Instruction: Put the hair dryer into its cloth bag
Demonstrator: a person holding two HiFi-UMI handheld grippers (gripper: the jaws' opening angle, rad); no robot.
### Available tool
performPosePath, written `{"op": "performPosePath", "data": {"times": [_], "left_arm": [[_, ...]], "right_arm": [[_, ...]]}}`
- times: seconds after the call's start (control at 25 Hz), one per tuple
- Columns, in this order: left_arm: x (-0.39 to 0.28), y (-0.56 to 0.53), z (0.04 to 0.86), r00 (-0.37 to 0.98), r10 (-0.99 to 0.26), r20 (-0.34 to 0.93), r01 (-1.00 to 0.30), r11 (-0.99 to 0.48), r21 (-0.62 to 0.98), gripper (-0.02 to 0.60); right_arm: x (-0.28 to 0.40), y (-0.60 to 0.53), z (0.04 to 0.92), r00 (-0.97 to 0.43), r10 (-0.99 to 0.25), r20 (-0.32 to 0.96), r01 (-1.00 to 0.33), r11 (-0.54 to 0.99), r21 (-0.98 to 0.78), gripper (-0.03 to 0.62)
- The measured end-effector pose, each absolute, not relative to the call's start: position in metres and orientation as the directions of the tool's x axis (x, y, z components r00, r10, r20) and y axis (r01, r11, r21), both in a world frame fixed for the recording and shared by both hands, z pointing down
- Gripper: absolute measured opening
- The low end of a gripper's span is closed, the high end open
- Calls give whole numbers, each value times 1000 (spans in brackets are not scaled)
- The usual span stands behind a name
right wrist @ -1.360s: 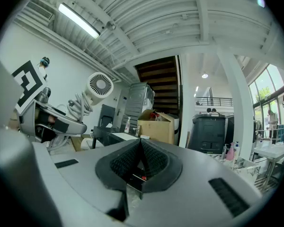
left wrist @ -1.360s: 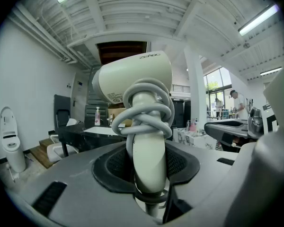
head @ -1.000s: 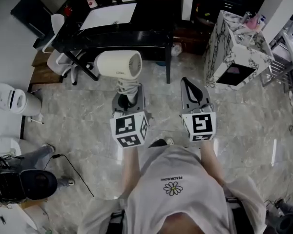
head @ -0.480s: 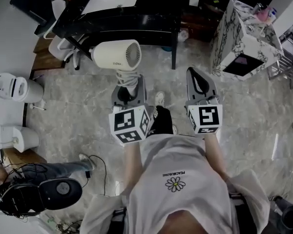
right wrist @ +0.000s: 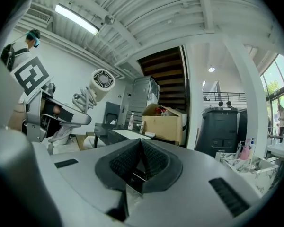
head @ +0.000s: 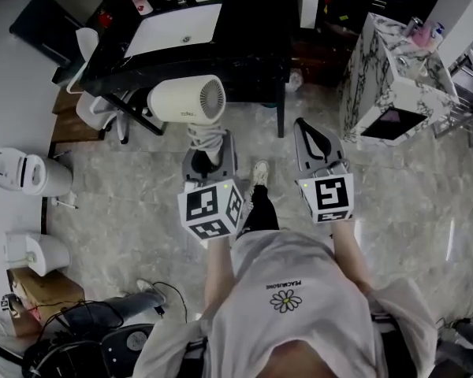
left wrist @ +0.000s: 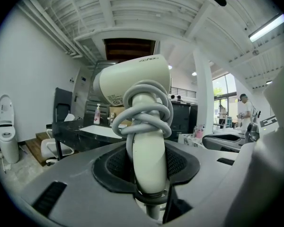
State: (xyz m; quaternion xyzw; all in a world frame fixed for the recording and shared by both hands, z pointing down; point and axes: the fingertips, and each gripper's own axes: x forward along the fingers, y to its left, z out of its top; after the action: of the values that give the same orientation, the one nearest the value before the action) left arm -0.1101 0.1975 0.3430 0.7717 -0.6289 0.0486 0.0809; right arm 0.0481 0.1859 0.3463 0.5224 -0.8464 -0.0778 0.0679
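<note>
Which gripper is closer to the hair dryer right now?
Left. The left gripper is shut on the cord-wrapped handle of the hair dryer; the right gripper is shut and empty, off to the dryer's right, not touching it.

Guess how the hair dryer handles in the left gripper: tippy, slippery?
Likely top-heavy: the hair dryer has its bulky head beyond the left gripper, which clamps its handle. Smooth handle may twist. The coiled cord looks snug, unlikely to flop.
</note>
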Motion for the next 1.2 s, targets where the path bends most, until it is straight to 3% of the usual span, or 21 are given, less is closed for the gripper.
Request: {"op": "performPosePath", "data": {"times": [0.76, 1.2], "left_arm": [[-157, -113, 309, 290, -946, 147, -957, -286, 51, 160], [-160, -193, 321, 293, -936, 193, -956, -290, 45, 160]], "right_arm": [[6, -108, 309, -378, -922, 82, -868, 384, 317, 12], [25, -193, 338, -264, -945, 191, -917, 307, 254, 12]]}}
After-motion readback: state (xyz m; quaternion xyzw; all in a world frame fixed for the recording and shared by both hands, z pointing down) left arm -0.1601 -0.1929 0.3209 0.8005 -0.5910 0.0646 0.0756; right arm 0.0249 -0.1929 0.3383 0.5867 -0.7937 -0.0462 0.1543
